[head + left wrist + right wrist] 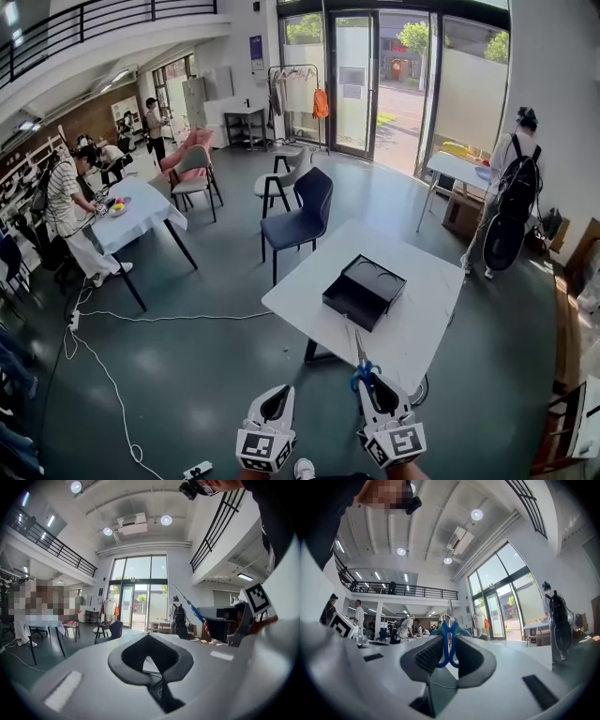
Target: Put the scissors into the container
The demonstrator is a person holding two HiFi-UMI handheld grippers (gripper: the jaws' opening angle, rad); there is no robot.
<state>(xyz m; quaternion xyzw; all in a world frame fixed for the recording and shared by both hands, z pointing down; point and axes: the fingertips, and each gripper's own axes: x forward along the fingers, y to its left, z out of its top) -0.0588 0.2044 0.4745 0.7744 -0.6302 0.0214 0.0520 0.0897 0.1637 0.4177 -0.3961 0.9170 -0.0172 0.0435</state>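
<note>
**Q:** What's your feed showing? Where are the scissors?

**A:** Going big to small. On my head view there's a white bench [412,309] right in front of me. The container [364,291], a shallow black open-topped box, sits on it towards the far left side. My two grippers are low in that shot, close to me.

The right gripper [378,382] has its fingers clamped on the scissors [361,361]. In the right gripper view you can see both blue handle loops [449,644] pinched between the dark pads. The blades stick out ahead, pointing towards the container. So the scissors are up in the air over the near edge of the bench, not in the box.

**Q:** And the left one?

**A:** The left gripper [275,398] is just beside the right. In the left gripper view the fingers [129,660] look pressed together at the tips with nothing between them. That view also catches the scissors off to the right, blade slanting up.
</note>
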